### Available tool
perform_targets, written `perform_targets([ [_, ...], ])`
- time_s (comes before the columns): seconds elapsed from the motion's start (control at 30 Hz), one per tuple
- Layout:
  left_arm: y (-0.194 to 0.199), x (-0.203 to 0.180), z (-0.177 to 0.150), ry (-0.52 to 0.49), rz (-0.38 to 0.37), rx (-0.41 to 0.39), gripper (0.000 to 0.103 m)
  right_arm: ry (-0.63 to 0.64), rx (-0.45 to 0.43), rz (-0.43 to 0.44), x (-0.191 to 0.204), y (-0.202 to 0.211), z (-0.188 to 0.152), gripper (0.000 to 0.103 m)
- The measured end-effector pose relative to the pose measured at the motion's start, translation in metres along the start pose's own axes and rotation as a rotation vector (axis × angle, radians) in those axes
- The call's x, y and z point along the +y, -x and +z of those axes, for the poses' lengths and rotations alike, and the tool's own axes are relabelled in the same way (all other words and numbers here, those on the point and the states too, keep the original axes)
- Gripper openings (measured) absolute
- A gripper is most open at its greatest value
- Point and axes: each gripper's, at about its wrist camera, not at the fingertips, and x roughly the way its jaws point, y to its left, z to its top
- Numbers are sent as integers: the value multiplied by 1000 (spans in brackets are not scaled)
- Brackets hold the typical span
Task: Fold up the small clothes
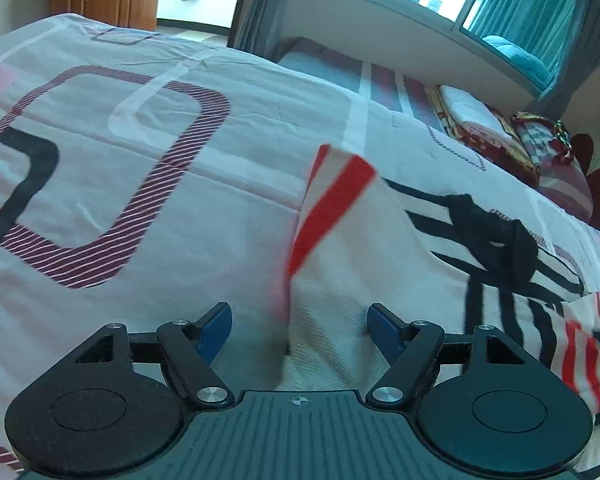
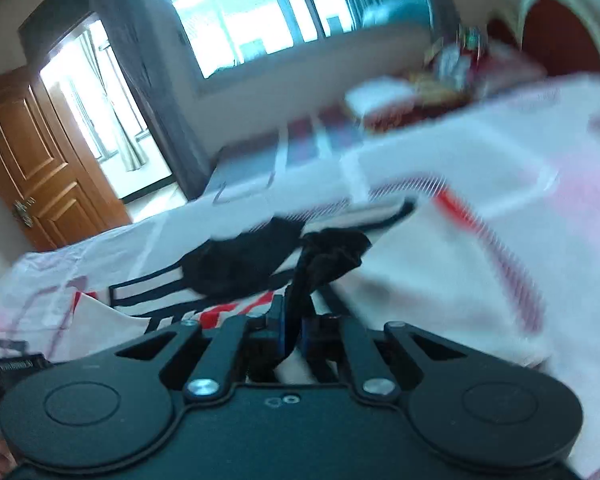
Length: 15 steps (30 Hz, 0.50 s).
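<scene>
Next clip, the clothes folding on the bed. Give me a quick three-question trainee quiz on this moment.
1. True or false: the left gripper is clamped on the white sock with red stripes.
2. What does the right gripper hold? A) black sock B) pillow C) curtain
3. What do the clothes lie on?

Key:
1. False; its jaws stand open around the sock.
2. A, the black sock.
3. The patterned bedsheet.

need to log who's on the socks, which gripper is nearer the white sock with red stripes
Left. The left gripper stands open astride the white sock with red stripes, pads apart from it. The right gripper is shut on a black sock instead.
</scene>
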Motion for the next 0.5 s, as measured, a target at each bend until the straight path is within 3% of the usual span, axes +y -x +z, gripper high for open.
perform_targets([
  [0.17,-13,-10,3,-16,7,-3,74,-7,109,-89,-29,-14,-14,8],
  [0.23,-14,-5,7,26,1,-9,74,-3,138,-95,-31,-16,-20,8],
  [0.33,-15,-1,15,75,-11,-23,74,4,133,-110,-34,-12,-23,8],
  [0.47,-25,-6,25,48,-2,-16,74,-19,127,-151,-38,-10,-27,9],
  [0.5,-29,-7,27,51,-1,-13,74,-22,137,-137,-39,-12,-26,14],
])
